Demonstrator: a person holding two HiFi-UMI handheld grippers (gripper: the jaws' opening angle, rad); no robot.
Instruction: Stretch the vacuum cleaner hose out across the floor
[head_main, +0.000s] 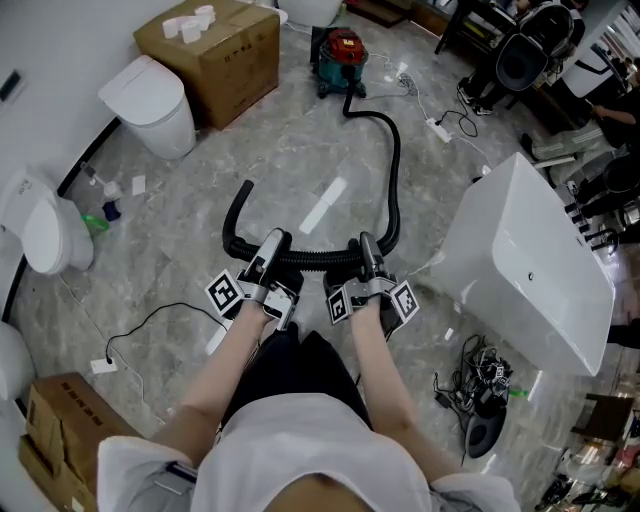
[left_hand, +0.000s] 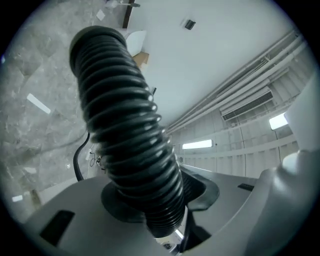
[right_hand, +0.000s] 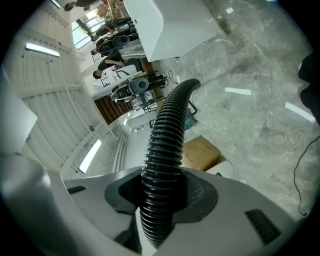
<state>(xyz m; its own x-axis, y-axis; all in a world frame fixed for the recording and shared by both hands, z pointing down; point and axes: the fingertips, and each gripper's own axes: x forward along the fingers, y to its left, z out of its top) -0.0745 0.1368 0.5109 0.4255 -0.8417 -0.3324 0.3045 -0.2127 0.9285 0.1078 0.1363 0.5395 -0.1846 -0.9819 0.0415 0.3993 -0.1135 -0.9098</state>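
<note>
While both pairs of jaws clamp it, left gripper (head_main: 272, 242) and right gripper (head_main: 366, 246) hold the black ribbed plastic hose (head_main: 312, 258) close together. Likely light, floppy, springy; ribs give purchase, so grab near the slack bend. Beyond, it snakes to the red-and-teal canister vacuum (head_main: 343, 50).

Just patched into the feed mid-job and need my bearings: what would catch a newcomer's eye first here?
The black hose snakes over the grey floor from the red vacuum at top centre down to the middle of the head view. There the left tongs and right tongs clamp it side by side, and its free end curls up to the left. A big white tub stands at the right.
</note>
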